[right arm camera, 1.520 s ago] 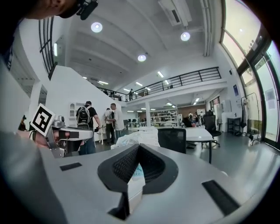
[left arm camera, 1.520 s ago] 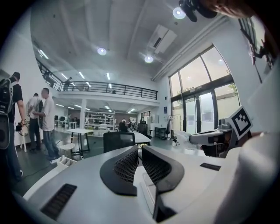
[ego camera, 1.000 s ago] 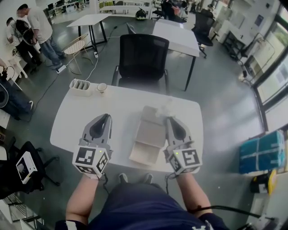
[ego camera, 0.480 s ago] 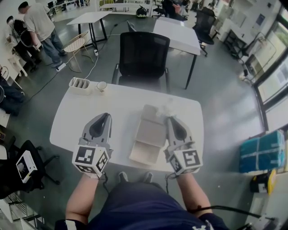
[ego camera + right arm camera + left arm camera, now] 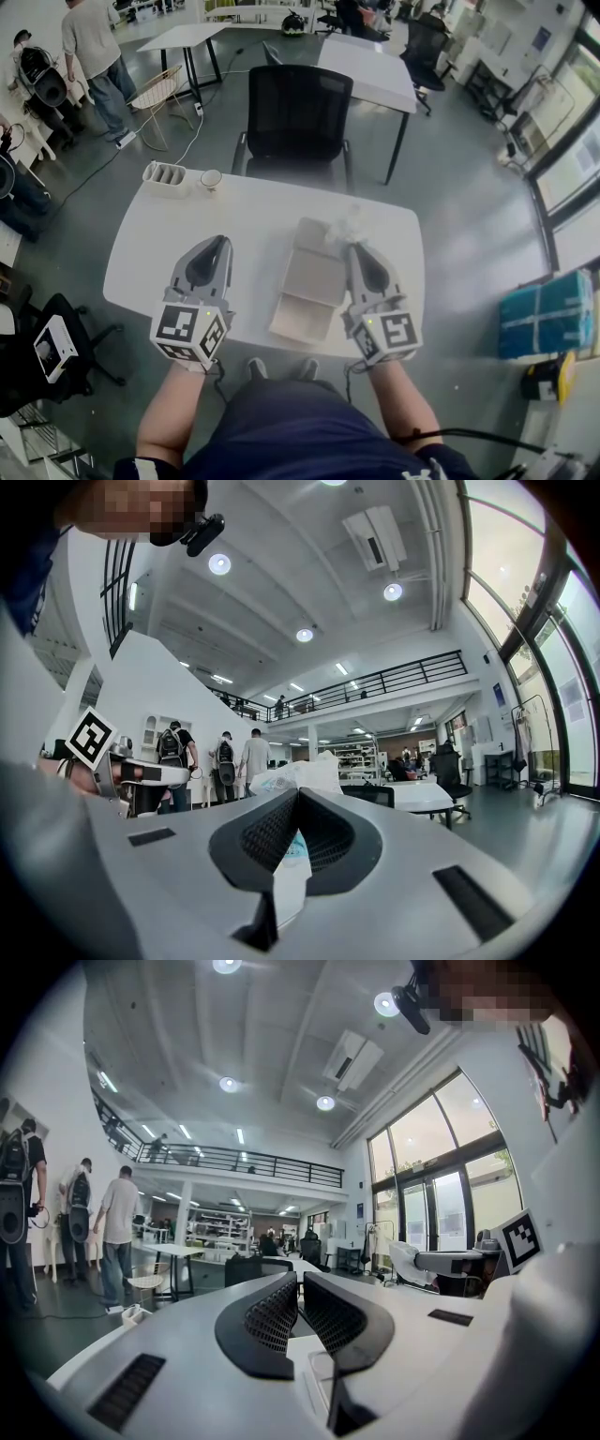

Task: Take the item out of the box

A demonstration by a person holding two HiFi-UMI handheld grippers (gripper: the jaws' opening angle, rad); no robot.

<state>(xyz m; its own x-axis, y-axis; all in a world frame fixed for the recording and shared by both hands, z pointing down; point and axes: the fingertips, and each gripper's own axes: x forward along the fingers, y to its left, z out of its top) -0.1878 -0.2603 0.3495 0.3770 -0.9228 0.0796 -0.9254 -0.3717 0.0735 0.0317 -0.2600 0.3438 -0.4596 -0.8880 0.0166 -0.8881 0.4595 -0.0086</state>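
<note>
An open cardboard box (image 5: 314, 277) lies on the white table (image 5: 169, 248), its flaps spread toward the near edge. My right gripper (image 5: 356, 246) sits at the box's right side, shut on a crumpled clear plastic bag with a white item (image 5: 348, 227) held above the box's far right corner. In the right gripper view the bag (image 5: 302, 772) bulges beyond the gripper (image 5: 297, 794), and a strip of it hangs pinched between the pads. My left gripper (image 5: 221, 242) hovers left of the box, jaws together and empty; the left gripper view shows that gripper (image 5: 299, 1279) with nothing held.
A black office chair (image 5: 298, 117) stands behind the table. A white organiser tray (image 5: 170, 178) and a small cup (image 5: 213, 181) sit at the table's far left corner. Other tables (image 5: 361, 75) and standing people (image 5: 94, 42) are farther back.
Both grippers and the bag stay where they were. Only the people at the far left have shifted.
</note>
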